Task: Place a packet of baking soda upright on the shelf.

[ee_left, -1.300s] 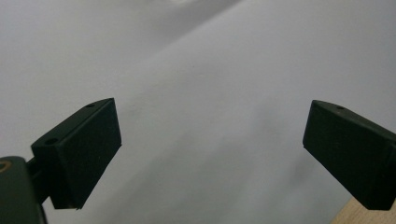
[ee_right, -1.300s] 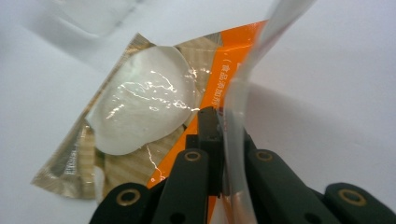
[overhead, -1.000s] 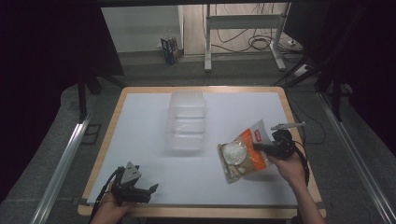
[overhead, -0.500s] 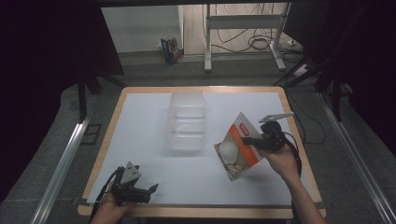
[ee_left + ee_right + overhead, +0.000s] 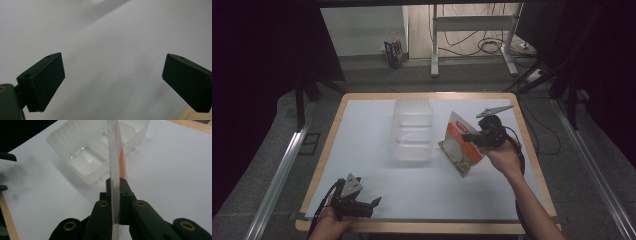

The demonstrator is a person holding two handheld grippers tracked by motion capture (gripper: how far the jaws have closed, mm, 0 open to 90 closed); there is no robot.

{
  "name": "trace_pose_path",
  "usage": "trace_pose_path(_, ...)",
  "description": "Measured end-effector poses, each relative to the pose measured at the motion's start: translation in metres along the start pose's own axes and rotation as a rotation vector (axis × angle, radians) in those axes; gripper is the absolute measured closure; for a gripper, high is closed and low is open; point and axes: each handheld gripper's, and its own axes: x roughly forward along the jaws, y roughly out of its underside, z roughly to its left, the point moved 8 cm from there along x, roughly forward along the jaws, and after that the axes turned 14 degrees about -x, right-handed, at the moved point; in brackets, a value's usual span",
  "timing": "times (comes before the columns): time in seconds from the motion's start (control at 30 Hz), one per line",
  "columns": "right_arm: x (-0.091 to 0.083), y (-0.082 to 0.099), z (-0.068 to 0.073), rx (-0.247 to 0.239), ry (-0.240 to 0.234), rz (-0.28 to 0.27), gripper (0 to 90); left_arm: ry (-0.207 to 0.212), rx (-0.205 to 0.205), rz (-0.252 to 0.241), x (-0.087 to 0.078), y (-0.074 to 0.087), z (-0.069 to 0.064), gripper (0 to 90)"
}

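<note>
The right gripper (image 5: 115, 185) pinches a flat packet (image 5: 115, 170) edge-on between its closed jaws, with a clear plastic container (image 5: 87, 157) just beyond on the white table (image 5: 175, 170).

Both grippers were black: the left gripper (image 5: 374, 201) carried a grey three-cornered plate on top, and the right gripper (image 5: 468, 137) bore another. Its arms showed brass-ringed pivot holes. Black cables trailed from both, and the person's forearms were bare.
</note>
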Motion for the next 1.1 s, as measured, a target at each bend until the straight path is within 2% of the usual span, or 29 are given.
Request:
trace_pose_path(0.3, 0.000, -0.020, -0.016, -0.006, 0.034, -0.013, 89.0, 0.000, 0.003, 0.000, 0.000, 0.000, 0.000, 4.4)
trace_pose_path(0.7, -0.004, -0.048, -0.022, -0.038, 0.039, -0.025, 89.0, -0.002, 0.005, 0.003, 0.000, 0.000, 0.000, 4.4)
trace_pose_path(1.1, 0.000, -0.071, -0.029, -0.033, 0.034, -0.047, 88.9, -0.002, 0.005, 0.003, 0.000, 0.000, 0.000, 4.3)
